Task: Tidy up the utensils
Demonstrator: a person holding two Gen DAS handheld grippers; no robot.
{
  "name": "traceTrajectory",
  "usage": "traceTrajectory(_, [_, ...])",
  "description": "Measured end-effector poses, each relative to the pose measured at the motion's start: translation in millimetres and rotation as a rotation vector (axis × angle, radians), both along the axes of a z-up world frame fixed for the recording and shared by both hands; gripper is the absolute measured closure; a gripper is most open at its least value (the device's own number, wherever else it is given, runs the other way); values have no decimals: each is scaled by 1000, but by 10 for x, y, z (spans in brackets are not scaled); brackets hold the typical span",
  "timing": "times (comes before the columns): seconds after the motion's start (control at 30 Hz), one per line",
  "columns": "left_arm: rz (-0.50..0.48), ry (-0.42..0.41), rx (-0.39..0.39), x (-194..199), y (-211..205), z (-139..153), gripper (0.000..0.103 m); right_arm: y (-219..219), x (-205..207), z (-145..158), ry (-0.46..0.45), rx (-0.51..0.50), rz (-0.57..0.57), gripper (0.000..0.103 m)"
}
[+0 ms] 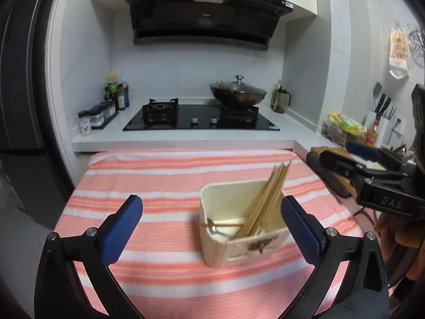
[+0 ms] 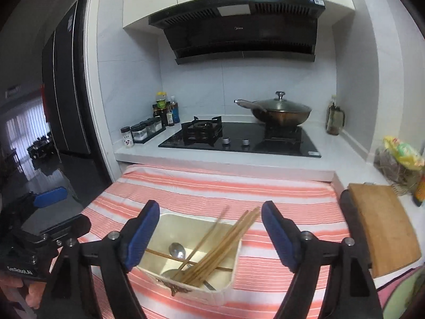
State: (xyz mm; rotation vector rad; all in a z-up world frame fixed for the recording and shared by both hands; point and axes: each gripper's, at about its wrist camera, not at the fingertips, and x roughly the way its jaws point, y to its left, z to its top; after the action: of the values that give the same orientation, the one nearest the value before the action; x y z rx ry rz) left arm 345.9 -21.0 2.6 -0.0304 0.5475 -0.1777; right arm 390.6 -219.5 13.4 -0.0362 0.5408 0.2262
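A cream utensil box (image 1: 244, 244) stands on the pink striped cloth (image 1: 164, 186). Inside it lean several wooden chopsticks (image 1: 268, 199), and a metal spoon (image 1: 216, 230) lies on its floor. My left gripper (image 1: 212, 228) is open and empty, with the box just left of its right finger. The right gripper shows at the right edge of the left wrist view (image 1: 353, 159). In the right wrist view my right gripper (image 2: 209, 236) is open and empty above the box (image 2: 191, 289), with the chopsticks (image 2: 223, 244) and spoon (image 2: 177, 250) between its fingers.
A wooden cutting board (image 2: 382, 228) lies right of the cloth. Behind the cloth is a white counter with a black gas stove (image 2: 239, 141), a lidded wok (image 2: 281, 111), condiment bottles (image 2: 164, 111) and spice jars (image 2: 143, 131). A dark fridge (image 2: 71, 93) stands left.
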Motion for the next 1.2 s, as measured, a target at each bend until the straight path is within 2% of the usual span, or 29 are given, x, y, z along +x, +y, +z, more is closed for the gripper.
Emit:
traceTrajectory(0.1, [44,4,39,-383,-20,-93,0,5,-479,17,-45,-42,-52,11])
traceTrajectory(0.2, [49,-2,67,-741,-25,-143,0,-5,-906,-26,-45,-40,-60,9])
traceTrajectory(0.3, [62,8,82,-970,-8,-98,0,14,-1259,-71,-28,-40,-67,3])
traceTrajectory(0.43, [117,-34,165,-1211,-27,18,0,97,-1588,-78,-4,-67,-91,1])
traceTrajectory(0.67, [112,-53,117,-1479,63,162,0,162,-1895,33,9,-84,-129,1])
traceTrajectory(0.97, [146,-50,130,-1648,97,264,0,122,-2144,198,-44,-36,-155,1])
traceTrajectory(1.07, [144,-42,124,-1687,124,303,0,145,-2165,208,-26,-72,-192,0])
traceTrajectory(1.2, [132,-45,131,-1730,111,357,0,178,-2187,252,-4,-68,-177,0])
